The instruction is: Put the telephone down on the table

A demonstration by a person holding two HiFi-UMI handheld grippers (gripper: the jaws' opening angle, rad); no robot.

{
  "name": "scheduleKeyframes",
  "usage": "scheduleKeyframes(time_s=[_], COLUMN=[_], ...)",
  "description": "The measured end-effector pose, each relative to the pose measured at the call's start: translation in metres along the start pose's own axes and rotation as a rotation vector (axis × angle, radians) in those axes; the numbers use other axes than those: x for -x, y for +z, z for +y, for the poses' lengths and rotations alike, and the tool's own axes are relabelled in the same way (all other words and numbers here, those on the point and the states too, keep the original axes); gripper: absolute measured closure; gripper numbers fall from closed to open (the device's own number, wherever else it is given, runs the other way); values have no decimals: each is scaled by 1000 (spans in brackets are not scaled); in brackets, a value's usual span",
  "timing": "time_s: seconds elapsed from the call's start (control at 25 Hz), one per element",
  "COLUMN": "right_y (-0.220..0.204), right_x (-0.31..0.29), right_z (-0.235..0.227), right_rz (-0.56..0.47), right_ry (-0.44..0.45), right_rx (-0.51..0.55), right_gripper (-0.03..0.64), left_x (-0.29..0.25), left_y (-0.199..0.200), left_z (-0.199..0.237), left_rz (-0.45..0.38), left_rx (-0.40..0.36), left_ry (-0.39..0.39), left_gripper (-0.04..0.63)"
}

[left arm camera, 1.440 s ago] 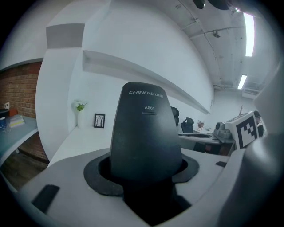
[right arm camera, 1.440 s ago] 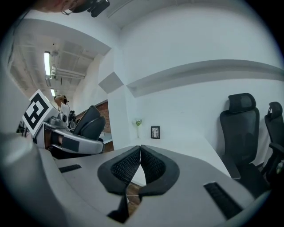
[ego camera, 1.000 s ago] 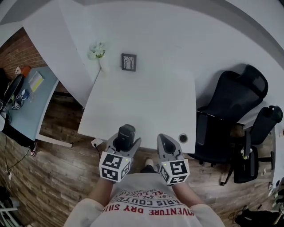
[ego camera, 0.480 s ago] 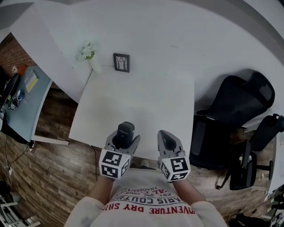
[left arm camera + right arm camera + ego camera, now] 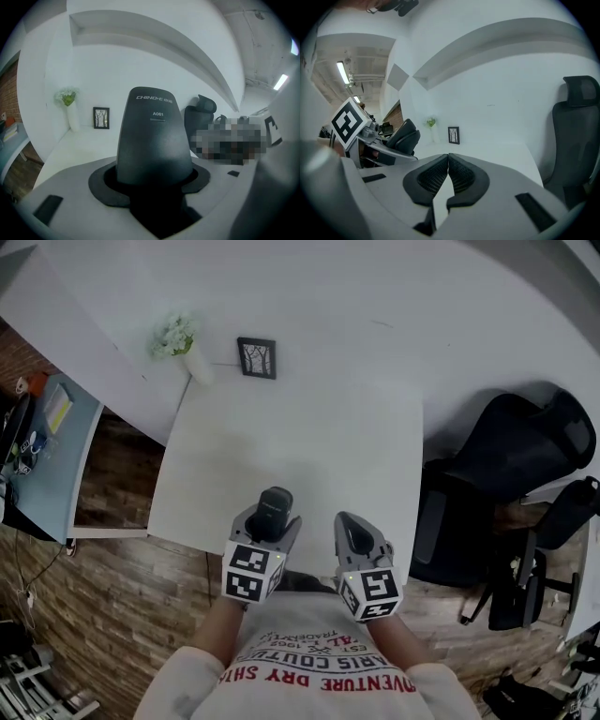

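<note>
My left fingers (image 5: pixel 65 187) pinch the telephone (image 5: pixel 153 140) upright, above the counter's near edge; I judge it not yet set down. My right fingers (image 5: pixel 461 176) are pressed together, empty. Next: lower onto the counter (image 5: pixel 309 437), then release.

The lower end of the telephone (image 5: pixel 153 136) is buried between the jaws of the left gripper (image 5: pixel 151 187), so its base and full length cannot be seen. In the head view, the hands behind that gripper and the right gripper (image 5: pixel 349 523) are covered by the marker cubes. The office chair (image 5: pixel 576 140) is cut off by the right edge of the right gripper view, while the drawing in the framed picture (image 5: pixel 256 358) and the items on the side desk (image 5: pixel 66 474), itself clipped by the left edge, are too small to be told.
</note>
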State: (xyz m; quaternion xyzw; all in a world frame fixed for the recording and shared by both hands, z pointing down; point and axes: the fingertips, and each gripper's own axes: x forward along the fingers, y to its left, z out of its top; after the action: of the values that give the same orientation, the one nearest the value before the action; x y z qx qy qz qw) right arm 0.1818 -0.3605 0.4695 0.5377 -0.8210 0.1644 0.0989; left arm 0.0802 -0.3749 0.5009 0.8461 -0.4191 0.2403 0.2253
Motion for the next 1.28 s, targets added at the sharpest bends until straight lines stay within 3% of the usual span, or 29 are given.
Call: scheduleKeyframes(time_s=[0.32,0.76,1.28], right_y=[-29,-68,-65], right_x=[-36,-74,-86], right_z=[11,11,20], right_rz=[83,191,205], right_ry=[-18,-30,-18], right_rx=[-16,-24,-27], right_gripper=[592,592,592], left_x=[-44,-101,-121], left_y=[-58,-117,-141], left_z=[42,79,101], left_rz=[213,431,558], left_rx=[-1,2,-2], left_ry=[-13,-27,-2], left_gripper=[316,316,316])
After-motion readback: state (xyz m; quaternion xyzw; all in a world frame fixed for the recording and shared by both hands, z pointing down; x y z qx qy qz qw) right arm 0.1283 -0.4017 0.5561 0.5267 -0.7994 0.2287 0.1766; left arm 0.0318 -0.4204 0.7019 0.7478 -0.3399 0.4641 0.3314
